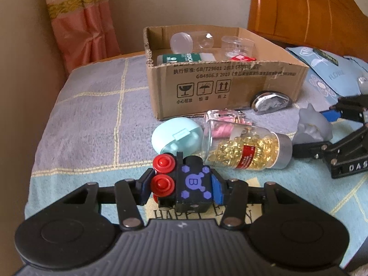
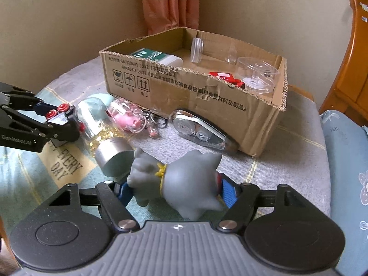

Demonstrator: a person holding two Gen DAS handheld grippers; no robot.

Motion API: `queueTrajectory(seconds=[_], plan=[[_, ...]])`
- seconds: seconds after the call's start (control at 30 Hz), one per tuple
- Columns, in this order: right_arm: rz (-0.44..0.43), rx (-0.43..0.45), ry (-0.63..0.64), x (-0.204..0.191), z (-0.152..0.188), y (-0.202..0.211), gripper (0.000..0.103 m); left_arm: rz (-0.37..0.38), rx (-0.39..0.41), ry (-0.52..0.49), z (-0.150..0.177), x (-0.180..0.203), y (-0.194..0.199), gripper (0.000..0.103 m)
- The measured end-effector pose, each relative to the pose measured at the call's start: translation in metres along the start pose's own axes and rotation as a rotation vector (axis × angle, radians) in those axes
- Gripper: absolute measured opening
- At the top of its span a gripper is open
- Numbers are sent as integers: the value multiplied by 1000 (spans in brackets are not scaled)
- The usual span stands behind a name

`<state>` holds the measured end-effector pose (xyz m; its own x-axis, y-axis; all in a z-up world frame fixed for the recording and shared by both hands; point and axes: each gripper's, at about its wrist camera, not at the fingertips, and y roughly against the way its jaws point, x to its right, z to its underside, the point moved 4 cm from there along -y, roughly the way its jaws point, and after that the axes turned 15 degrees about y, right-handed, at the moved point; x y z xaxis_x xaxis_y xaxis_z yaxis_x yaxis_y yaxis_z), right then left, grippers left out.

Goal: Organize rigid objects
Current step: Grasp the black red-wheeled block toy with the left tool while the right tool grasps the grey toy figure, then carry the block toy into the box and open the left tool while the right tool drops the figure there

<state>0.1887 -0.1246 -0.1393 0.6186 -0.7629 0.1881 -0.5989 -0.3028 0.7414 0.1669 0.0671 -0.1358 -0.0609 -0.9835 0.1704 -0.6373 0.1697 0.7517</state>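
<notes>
Gripping a black toy block [image 1: 192,185] with red wheels and a purple "B" emblem: left gripper [image 1: 181,187], jaws closed on the block's two sides, held just above the patchwork blanket [image 1: 92,105]. Clamped likewise in the right gripper [image 2: 174,189]: a grey rubber figurine [image 2: 181,184] with a yellow collar, lying sideways between the blue pads [image 2: 228,191], pinched at both flanks.

Just beyond the block, lying on its side on the blanket: a clear bottle of golden capsules [image 1: 247,148] with a silver cap and red label. Beside it on the left, touching or nearly so: a pale mint round case [image 1: 177,135]. Behind the bottle: a clear container with pink contents [image 1: 222,120], with a keyring trinket [image 2: 158,119] trailing off it. Further right, leaning against the front wall of the box: a clear correction-tape dispenser [image 2: 199,131].

Farther still, standing open on the blanket: a cardboard box [image 1: 230,87] with printed handling symbols. Inside it: a green-and-white packet [image 2: 156,57], a clear jar with a white lid [image 2: 197,49] on its side, a clear round tub [image 2: 258,76] and a small red item [image 2: 226,77].

At the back: plain wall, a pink curtain [image 1: 78,23], and a wooden headboard [image 1: 306,11] on the right.
</notes>
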Motion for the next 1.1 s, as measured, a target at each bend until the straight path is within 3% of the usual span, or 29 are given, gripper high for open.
queueTrajectory(seconds=[0.5,0.83,1.1], plan=[[-2,66,19,31,-43,53,77,67,-39,-140,-41,9,44,49],[46,130,21,63,-95,57,77,118,51,-170,-110,31,54,49],[39,142,6,65,-128,37,77,110,94,-205,-171,56,33,49]])
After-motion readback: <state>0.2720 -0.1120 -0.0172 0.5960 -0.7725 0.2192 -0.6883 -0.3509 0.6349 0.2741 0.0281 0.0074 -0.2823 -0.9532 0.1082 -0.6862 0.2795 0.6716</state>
